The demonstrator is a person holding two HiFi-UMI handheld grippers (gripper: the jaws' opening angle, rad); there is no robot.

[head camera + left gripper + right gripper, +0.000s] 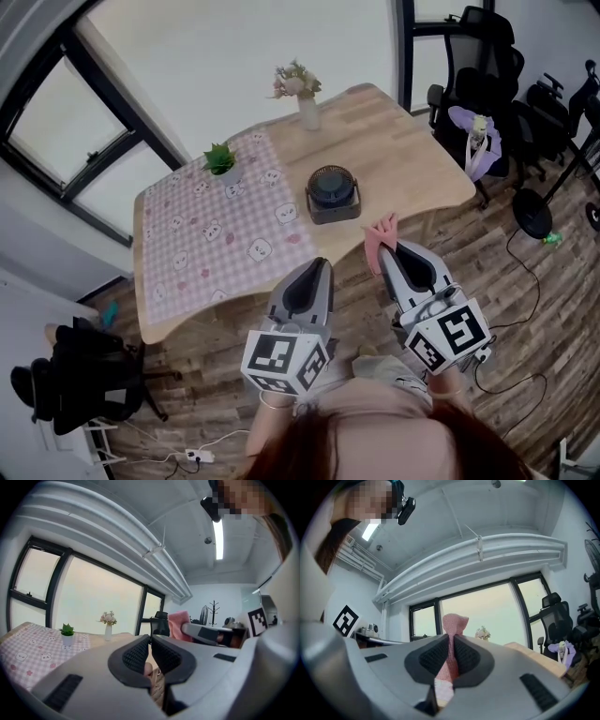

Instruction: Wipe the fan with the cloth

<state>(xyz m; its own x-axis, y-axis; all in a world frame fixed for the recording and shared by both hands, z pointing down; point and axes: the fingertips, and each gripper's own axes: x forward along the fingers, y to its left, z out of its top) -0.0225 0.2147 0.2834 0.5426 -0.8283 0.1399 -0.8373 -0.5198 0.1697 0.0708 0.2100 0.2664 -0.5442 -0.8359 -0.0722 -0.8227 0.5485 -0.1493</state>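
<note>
1. Right gripper [451, 639]: the fingers are pressed together on the pink cloth [452, 632]. A fold of the cloth stands up above the fingertips and the rest hangs below them.
2. Left gripper [150, 641]: the fingers are closed tip to tip, with nothing between them.
3. Fan [333, 194]: a small dark round unit in a squarish frame. It stands on the bare wood of the surface [412, 159], close to the near edge and just beside the checked tablecloth [206, 234]. The grille appears tilted upward.
4. Both grippers are held short of the near edge of the surface, over the floor, and neither touches the fan.
5. Key relation: the fan lies forward and to the left of the cloth-bearing right fingers. It lies almost straight ahead of the left fingers. The 2 grippers are about equally near to it.
6. Judgement: wiping has not begun. The coming move calls for the right gripper to travel forward-left until the cloth meets the grille.
7. Judgement: the fan looks light. The free left gripper is well placed to steady the frame.
</note>
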